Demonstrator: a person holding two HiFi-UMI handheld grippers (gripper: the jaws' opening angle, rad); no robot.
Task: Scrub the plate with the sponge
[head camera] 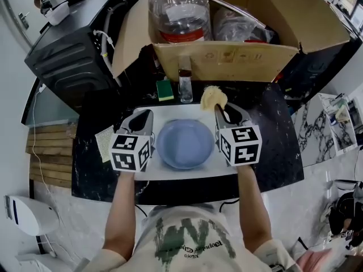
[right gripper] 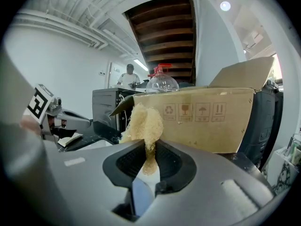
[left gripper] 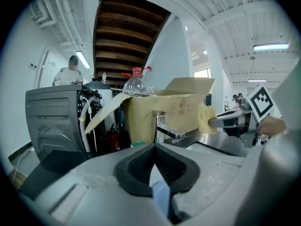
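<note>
Now the right gripper (head camera: 219, 109) pinches the sponge (head camera: 213, 97) just beyond the plate (head camera: 184, 144); left gripper (head camera: 148, 114) closed, empty.

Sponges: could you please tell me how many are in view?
2. A yellow sponge is clamped in the right tongs; a green sponge lies on the counter beside the glass. More may be hidden inside the box.

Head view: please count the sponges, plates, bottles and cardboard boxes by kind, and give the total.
Sponges: 2, the yellow sponge in the right gripper and the green sponge.
Plates: 1, the blue plate.
Bottles: 2, the large bottle and the small bottle.
Boxes: 1, the cardboard box.
Total: 6.
</note>
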